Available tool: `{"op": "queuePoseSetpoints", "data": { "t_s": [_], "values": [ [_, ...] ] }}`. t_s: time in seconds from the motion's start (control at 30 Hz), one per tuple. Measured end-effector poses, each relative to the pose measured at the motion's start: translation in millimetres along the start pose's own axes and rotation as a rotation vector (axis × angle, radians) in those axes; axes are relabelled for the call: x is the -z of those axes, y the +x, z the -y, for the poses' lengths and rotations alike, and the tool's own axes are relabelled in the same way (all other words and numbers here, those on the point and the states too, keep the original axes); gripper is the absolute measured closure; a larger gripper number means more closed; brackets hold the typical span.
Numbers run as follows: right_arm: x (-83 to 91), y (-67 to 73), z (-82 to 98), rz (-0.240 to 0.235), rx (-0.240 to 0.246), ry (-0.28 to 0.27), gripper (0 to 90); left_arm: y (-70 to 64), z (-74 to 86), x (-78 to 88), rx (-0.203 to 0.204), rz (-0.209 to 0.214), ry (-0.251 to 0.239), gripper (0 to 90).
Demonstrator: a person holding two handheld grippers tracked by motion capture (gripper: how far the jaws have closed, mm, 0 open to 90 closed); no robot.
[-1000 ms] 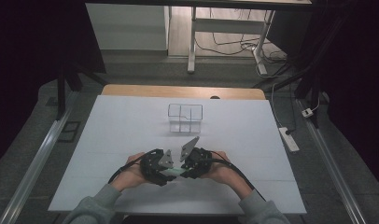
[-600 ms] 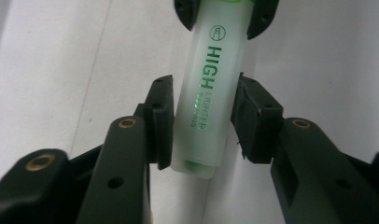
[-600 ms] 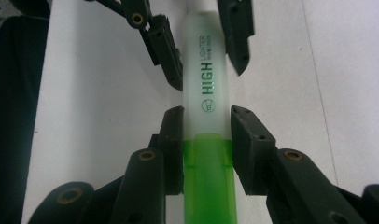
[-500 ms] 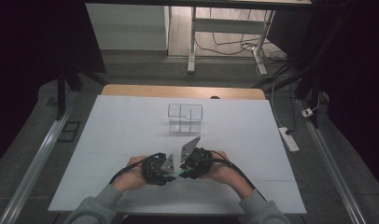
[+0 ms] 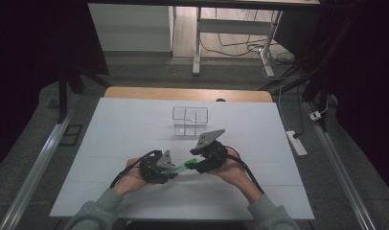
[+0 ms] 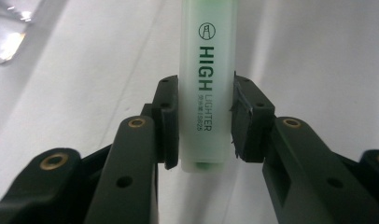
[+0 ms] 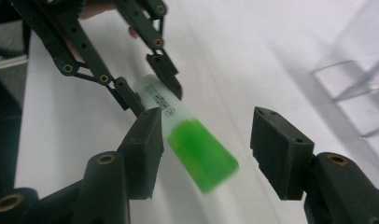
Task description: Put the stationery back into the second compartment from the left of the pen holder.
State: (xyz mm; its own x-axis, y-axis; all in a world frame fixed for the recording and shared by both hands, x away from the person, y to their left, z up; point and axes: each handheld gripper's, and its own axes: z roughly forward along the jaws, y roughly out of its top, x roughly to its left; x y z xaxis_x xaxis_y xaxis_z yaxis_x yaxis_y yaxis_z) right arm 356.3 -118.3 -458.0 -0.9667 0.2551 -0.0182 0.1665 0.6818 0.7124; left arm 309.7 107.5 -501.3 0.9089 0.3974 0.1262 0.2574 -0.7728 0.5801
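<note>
Clamping smooth, pale-green highlighter (image 6: 207, 88) — left gripper (image 6: 204, 123) pinches.

The left gripper (image 6: 204, 123) had its two black jaws clamped on the pale green highlighter (image 6: 207, 84), one pad (image 6: 169, 122) pressed to each side of the barrel near its lower end. The highlighter stood upright between them, its dark "HIGH LIGHTER" print running lengthwise along the barrel. Behind lay the white table (image 6: 85, 70), with a bright glinting clear object (image 6: 10, 32) at the upper left corner.
</note>
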Motion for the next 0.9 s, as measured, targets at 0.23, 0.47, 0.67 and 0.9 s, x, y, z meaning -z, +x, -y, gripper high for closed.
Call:
{"op": "queuePoseSetpoints", "data": {
  "t_s": [0.23, 0.47, 0.67, 0.9],
  "values": [
    [7.5, -7.8, 3.8, 0.053, -0.057, -0.045, 37.7, 9.7, 7.1, 7.2, 0.077, -0.051, -0.065, 65.0],
    [9.2, -13.7, 7.9, 0.085, -0.118, -0.077, 31.6, 14.8, 12.0, 12.0, 0.131, -0.079, -0.124, 64.9],
    [8.7, -12.8, 8.2, 0.09, -0.141, -0.089, 29.1, 15.7, 12.4, 14.1, 0.17, -0.11, -0.179, 64.9],
    [7.1, -12.0, 7.9, 0.087, -0.154, -0.099, 28.4, 14.5, 10.6, 13.8, 0.182, -0.115, -0.205, 64.8]
  ]
}}
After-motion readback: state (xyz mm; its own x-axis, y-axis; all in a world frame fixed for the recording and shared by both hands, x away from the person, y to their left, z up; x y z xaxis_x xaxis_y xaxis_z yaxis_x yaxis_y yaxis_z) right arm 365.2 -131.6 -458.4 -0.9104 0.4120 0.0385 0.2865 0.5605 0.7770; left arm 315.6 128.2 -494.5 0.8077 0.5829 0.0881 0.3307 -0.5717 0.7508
